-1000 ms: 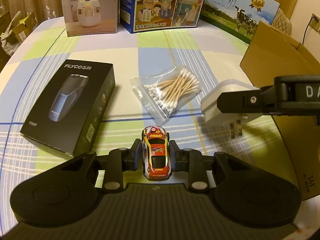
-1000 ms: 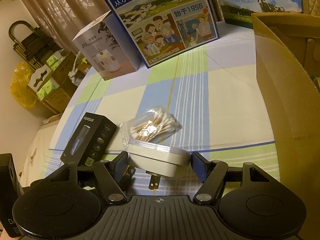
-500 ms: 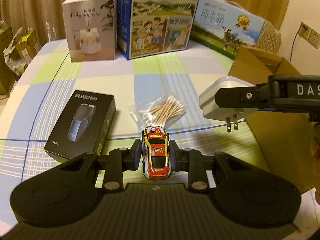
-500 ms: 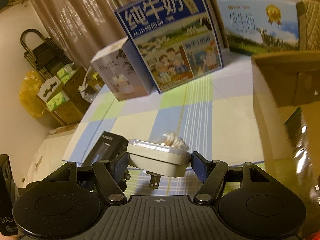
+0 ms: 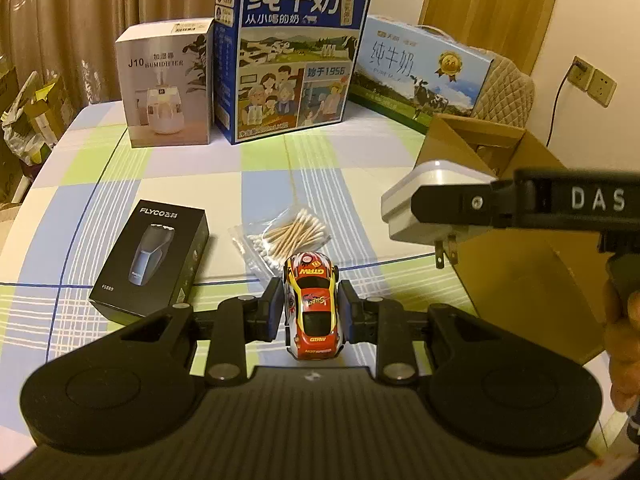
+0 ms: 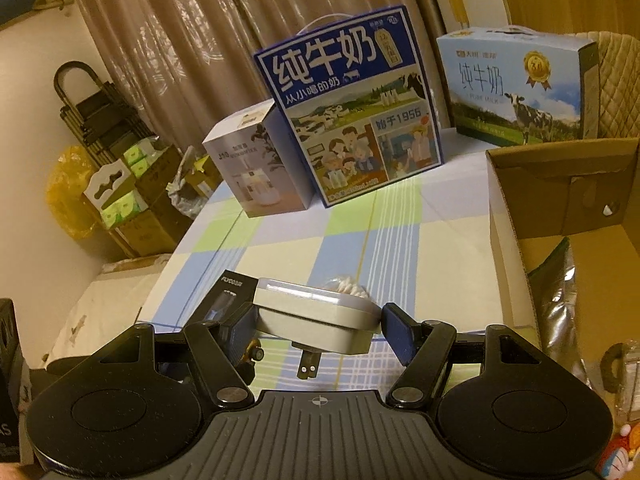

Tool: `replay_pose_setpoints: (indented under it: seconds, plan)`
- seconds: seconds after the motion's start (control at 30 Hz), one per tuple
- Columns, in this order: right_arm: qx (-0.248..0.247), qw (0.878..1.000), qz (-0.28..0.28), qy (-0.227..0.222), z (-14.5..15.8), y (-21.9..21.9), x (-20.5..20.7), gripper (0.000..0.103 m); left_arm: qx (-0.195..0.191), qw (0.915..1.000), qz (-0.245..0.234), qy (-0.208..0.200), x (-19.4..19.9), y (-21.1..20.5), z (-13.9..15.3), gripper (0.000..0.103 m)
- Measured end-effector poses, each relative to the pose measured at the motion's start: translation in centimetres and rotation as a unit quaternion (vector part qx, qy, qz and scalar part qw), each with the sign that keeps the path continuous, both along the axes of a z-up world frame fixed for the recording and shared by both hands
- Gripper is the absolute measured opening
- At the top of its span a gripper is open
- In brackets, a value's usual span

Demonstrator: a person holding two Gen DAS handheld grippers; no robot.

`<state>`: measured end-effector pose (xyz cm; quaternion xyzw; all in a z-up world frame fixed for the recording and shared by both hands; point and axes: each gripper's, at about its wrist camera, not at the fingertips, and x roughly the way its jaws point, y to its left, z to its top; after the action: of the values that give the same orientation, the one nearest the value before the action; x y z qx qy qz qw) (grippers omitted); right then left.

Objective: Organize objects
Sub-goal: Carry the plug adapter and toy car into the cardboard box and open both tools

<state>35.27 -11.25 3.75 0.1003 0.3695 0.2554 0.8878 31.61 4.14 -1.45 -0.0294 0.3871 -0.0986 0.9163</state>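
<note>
Nearest, the left gripper clamps a toy car above the table. The right gripper grips a white plug adapter (prongs down), beside the open cardboard box. Beyond lie cotton swabs and open tablecloth.

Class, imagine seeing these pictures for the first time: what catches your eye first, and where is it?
A bright toy car sits clamped in the left gripper above the checked tablecloth. The right gripper holds a white plug adapter aloft beside the open cardboard box. Tall milk cartons stand behind.
</note>
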Motion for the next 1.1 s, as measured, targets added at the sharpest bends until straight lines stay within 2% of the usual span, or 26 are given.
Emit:
replay_pose_setpoints:
  seconds: [0.13, 0.3, 0.5, 0.7, 0.97, 1.1]
  plan:
    - [-0.002, 1.0, -0.003, -0.005, 0.2, -0.5, -1.1, 0.065, -0.005, 1.0, -0.002, -0.005, -0.2, -0.3, 0.6, 0.024]
    - [-0.025, 0.999, -0.016, -0.045, 1.5, -1.7, -2.4, 0.065, -0.024, 0.9995, -0.014, -0.018, -0.4, -1.4, 2.0, 0.024]
    - [-0.025, 0.996, -0.056, -0.064, 2.4, -4.9, -3.2, 0.065, -0.051, 0.9978, -0.031, -0.029, -0.3, -3.4, 3.3, 0.024]
    - [-0.046, 0.988, -0.109, -0.095, 3.6, -9.2, -4.4, 0.065, -0.065, 0.9955, -0.058, -0.039, -0.2, -6.4, 4.4, 0.024]
    - [-0.056, 0.973, -0.201, -0.095, 3.5, -15.5, -5.8, 0.065, -0.062, 0.9911, -0.107, -0.049, -0.6, -11.5, 5.1, 0.024]
    - [-0.064, 0.966, -0.229, -0.099, 3.6, -16.9, -6.4, 0.065, -0.067, 0.9881, -0.128, -0.054, -0.9, -14.1, 5.6, 0.024]
